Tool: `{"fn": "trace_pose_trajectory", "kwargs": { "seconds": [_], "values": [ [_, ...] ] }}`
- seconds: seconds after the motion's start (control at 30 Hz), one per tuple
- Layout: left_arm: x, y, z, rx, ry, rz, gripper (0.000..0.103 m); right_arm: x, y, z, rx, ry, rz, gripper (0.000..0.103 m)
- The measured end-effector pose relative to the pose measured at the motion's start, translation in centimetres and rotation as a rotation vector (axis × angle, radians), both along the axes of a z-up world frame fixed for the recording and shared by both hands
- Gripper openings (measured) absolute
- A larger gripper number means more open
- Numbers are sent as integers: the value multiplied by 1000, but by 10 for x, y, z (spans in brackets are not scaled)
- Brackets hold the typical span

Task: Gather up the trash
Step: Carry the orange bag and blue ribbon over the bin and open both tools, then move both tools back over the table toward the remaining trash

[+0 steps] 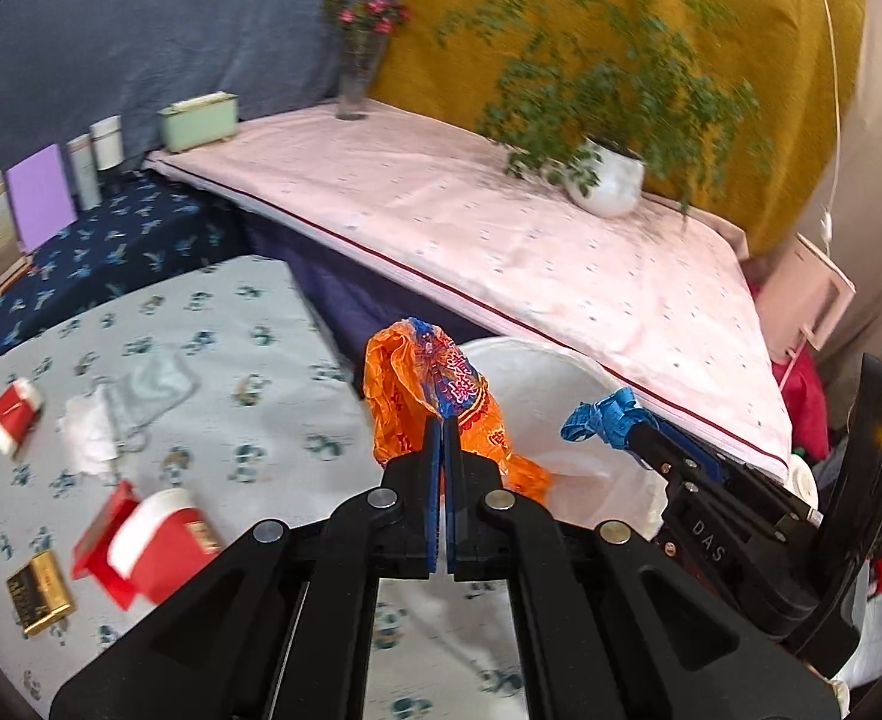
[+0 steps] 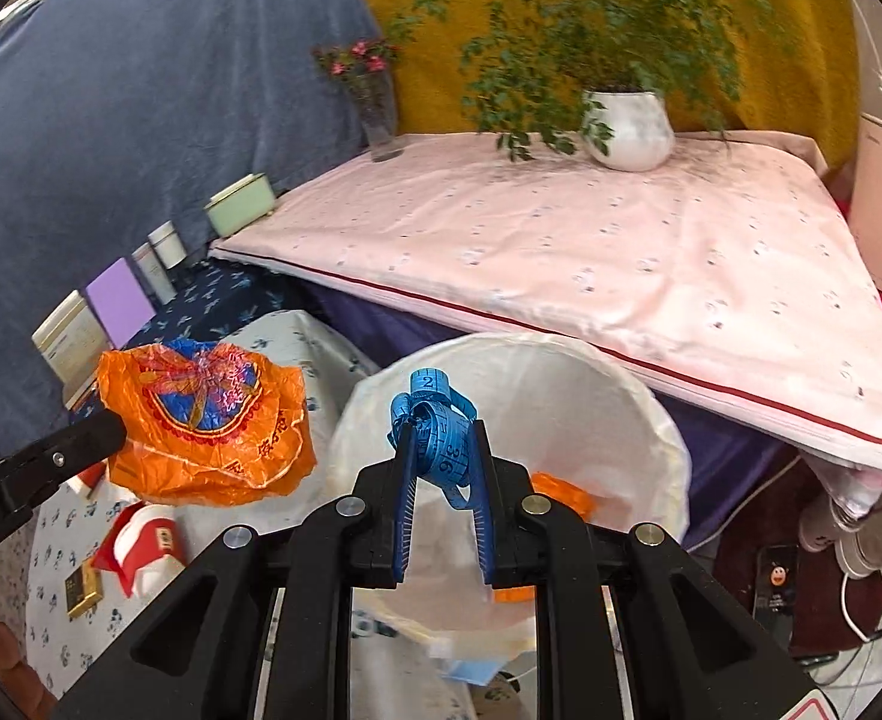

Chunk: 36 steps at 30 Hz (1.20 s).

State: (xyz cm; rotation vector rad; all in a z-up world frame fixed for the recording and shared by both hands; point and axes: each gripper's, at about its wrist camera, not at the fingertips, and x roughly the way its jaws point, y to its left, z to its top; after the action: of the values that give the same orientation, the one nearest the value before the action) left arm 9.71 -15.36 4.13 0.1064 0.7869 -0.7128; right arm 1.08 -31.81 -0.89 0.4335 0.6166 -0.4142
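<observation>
Two grippers are each carrying a piece of trash toward the white-lined bin (image 2: 651, 420), the landmark here. Nearest, the right gripper (image 2: 441, 450) is holding a bundled blue measuring tape (image 2: 438, 426) between narrowly parted jaws, directly over the bin's open mouth; an orange scrap (image 2: 564, 495) is already lying inside. Just left of the bin, the left gripper (image 1: 441, 426) is pinching a crumpled orange wrapper (image 1: 423, 396) with its jaws fully closed on the film, hanging at the bin's near-left rim rather than squarely above the opening.

Further left of the bin, on the floral-clothed counter (image 1: 249, 420), more litter is waiting: a red-and-white carton (image 1: 153, 540), a gold packet (image 1: 39, 594), a smaller red pack (image 1: 12, 414) and crumpled clear plastic (image 1: 123, 408). Beyond the bin, a pink-covered bed (image 2: 561, 252) is bearing a potted plant (image 2: 627, 126) and a flower vase (image 2: 375, 102).

The drop-off step appears to be in hand. Next, the tape likely needs releasing, and the wrapper shifting rightward over the opening before letting go.
</observation>
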Motion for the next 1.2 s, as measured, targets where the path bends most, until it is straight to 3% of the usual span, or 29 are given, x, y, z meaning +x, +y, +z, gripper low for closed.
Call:
{"fn": "trace_pose_trajectory", "kwargs": {
  "seconds": [0.33, 0.5, 0.87, 1.2],
  "values": [
    [0, -41, -27, 16, 71, -66, 3, -13, -26, -17, 25, 27, -41, 16],
    [0, -44, -37, 39, 77, -59, 22, -13, -28, -20, 28, 28, -41, 16],
    [7, -30, -44, 66, 78, -18, 31, -3, -21, -20, 21, 30, -23, 17],
    [11, -3, -43, 76, 39, 52, 58, 6, -5, -12, 5, 14, -4, 33]
  ]
}}
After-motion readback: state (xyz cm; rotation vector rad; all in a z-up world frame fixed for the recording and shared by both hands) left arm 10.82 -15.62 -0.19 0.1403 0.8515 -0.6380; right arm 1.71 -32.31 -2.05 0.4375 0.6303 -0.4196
